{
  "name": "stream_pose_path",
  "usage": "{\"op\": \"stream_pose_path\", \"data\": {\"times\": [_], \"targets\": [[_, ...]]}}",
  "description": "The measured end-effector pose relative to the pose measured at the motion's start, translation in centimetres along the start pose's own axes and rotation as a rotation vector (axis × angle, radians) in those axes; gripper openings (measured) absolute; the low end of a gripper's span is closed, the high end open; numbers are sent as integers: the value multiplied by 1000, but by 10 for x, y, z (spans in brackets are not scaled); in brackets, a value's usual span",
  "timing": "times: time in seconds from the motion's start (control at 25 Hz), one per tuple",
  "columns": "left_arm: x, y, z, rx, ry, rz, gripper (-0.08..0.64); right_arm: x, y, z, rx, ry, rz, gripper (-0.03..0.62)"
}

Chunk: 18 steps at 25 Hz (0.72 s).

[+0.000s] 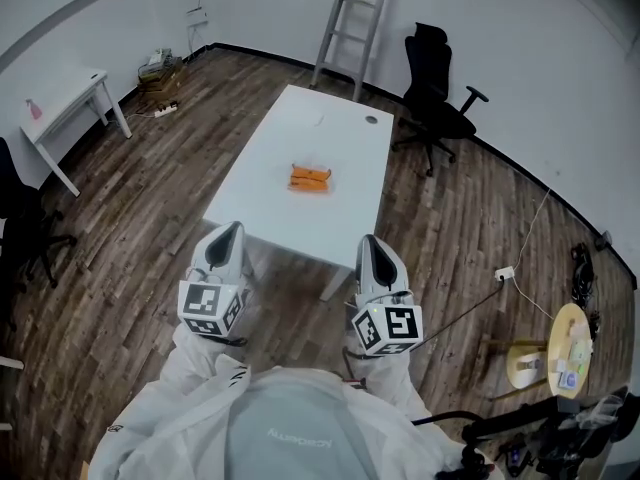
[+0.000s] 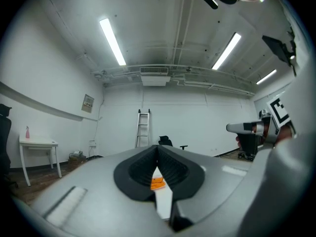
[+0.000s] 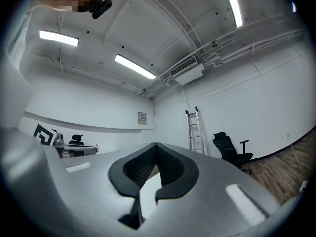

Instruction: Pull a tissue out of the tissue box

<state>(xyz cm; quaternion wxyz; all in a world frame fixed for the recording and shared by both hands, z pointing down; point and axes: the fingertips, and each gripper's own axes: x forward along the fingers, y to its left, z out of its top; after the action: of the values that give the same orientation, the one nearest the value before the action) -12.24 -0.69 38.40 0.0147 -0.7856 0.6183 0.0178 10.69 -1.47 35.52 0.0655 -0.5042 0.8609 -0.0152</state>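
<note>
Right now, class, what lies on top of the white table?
An orange tissue box lies near the table's middle; a small dark spot marks the far end. The tabletop under the box is covered, and any tissue sticking out is too small to tell.

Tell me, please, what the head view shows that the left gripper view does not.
Only the head view: a small round yellow table, the white table's full top and the left gripper from above. Only the left gripper view: the ceiling lights and that gripper's jaws, shut, up close. Both: the orange box on the table, the ladder, the black chair and the right gripper.
</note>
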Motion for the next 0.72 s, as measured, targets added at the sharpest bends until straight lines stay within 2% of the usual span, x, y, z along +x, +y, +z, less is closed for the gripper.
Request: {"op": "stream_pose_path", "data": {"times": [0.44, 0.72], "targets": [[6, -14, -12, -6, 20, -46, 0, -6, -8, -8, 7, 36, -35, 1], [13, 2, -22, -16, 35, -19, 0, 14, -2, -13, 4, 36, -6, 0]]}}
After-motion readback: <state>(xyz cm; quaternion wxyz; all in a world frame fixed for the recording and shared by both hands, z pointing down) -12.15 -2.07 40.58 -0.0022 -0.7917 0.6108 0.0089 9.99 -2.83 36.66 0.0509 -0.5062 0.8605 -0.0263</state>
